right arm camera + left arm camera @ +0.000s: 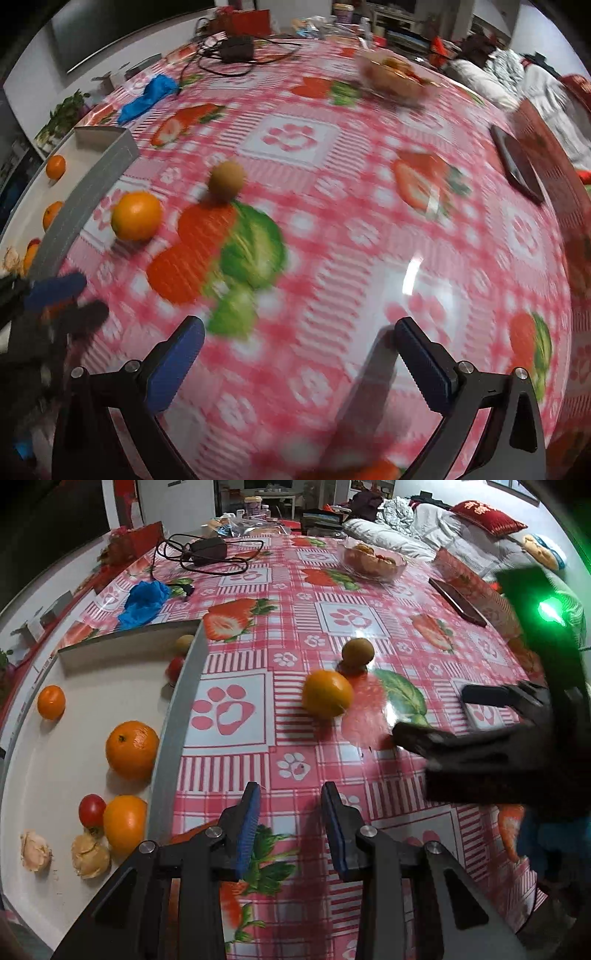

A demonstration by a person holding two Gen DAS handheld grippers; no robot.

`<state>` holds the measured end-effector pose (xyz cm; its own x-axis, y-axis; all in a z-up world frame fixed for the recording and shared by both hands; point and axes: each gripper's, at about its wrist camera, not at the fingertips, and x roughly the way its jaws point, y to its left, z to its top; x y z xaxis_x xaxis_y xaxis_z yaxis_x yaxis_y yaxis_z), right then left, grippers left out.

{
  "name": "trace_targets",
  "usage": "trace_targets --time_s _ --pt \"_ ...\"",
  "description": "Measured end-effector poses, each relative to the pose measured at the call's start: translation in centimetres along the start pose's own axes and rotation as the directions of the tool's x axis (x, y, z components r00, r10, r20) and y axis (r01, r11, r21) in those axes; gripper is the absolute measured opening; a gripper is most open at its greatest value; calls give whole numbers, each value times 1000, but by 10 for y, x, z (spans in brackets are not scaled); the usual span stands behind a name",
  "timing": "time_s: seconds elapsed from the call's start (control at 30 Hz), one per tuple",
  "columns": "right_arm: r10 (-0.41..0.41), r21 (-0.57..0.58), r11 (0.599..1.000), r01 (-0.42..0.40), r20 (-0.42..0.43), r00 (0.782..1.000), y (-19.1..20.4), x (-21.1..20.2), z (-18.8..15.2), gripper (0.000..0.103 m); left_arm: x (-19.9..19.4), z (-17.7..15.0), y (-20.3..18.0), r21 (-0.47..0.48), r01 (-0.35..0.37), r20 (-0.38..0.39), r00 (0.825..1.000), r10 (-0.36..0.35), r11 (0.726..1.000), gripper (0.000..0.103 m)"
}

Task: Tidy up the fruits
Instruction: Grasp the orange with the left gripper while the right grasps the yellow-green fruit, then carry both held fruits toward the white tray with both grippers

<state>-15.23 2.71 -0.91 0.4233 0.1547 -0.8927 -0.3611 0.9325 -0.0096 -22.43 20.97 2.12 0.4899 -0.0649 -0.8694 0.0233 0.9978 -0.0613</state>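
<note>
An orange (327, 693) (136, 216) and a small brownish round fruit (357, 652) (226, 181) lie on the pink checked tablecloth. To their left, a white tray (173, 716) (85, 199) holds several oranges (132, 748), a cherry tomato (91, 809) and pale peeled pieces (89, 856). My left gripper (290, 797) (74, 301) hovers beside the tray's wall, short of the orange, its blue pads a narrow gap apart with nothing between them. My right gripper (299, 328) (443, 716) stands wide open and empty over the cloth, to the right of both fruits.
At the far side of the table are a glass bowl of fruit (373, 559) (395, 74), a charger with cables (207, 552) and a blue crumpled cloth (144, 602). A dark phone (458, 602) (517, 166) lies by a red box at the right edge.
</note>
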Motion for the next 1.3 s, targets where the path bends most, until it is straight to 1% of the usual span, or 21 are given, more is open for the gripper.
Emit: trace_targets --time_s 0.07,0.1,0.13,0.23,0.33,0.4,0.43,0.5,0.57,0.6,0.63,0.67,0.7,0.8,0.9,1.1,1.17,1.2,1.3 --pt "17 15 1000 -17 5 1000 1 5 11 103 -3 4 1 0 0 18 1000 0 1000 38" --pt "46 42 998 -46 8 999 0 8 18 103 -4 6 1 6 -1 25 1000 0 1000 38" --pt "57 60 997 -58 19 998 -2 8 23 103 -5 9 0 13 -3 30 1000 3 1000 41" --pt "55 79 995 -57 35 998 -1 12 35 103 -5 10 1 18 1 36 999 -1 1000 49" --pt "56 58 997 -59 54 997 7 13 47 103 -4 7 2 13 7 29 1000 -7 1000 51" --pt "58 34 998 -61 70 996 15 14 54 95 -3 5 4 6 9 24 1000 -9 1000 52" --pt "65 27 997 -67 66 996 19 16 57 88 -3 4 4 3 10 23 1000 -10 1000 53" --pt "78 21 997 -79 53 996 24 20 62 80 -4 5 6 -4 11 24 1000 -10 1000 54" --pt "62 13 998 -63 59 996 29 23 65 65 -6 6 8 -10 9 29 1000 -9 1000 55" --pt "52 5 999 -53 64 997 31 24 66 60 -7 7 9 -12 9 33 999 -9 1000 57" --pt "42 -1 999 -42 69 997 32 24 66 49 -7 8 9 -13 9 34 999 -9 1000 60" --pt "38 -4 999 -37 73 997 32 23 66 34 -7 10 8 -14 9 36 999 -8 1000 60" --pt "47 -1 999 -47 74 996 31 23 66 31 -7 12 7 -12 10 37 999 -10 1000 62" --pt "84 24 996 -86 72 994 20 20 63 30 -8 16 2 -5 17 42 999 -16 1000 64" --pt "108 53 992 -112 81 991 4 11 52 30 -8 22 -9 11 28 53 998 -28 1000 68" --pt "107 107 987 -117 93 990 -31 -13 15 30 3 39 -32 49 53 63 996 -56 997 71" --pt "107 127 985 -118 90 990 -42 -17 4 30 10 47 -38 45 66 61 996 -69 997 71" --pt "107 141 983 -119 88 990 -47 -19 -3 30 14 53 -41 39 87 53 995 -89 995 71" --pt "115 164 978 -129 95 989 -58 -24 -15 30 25 64 -49 34 103 46 993 -105 994 72"
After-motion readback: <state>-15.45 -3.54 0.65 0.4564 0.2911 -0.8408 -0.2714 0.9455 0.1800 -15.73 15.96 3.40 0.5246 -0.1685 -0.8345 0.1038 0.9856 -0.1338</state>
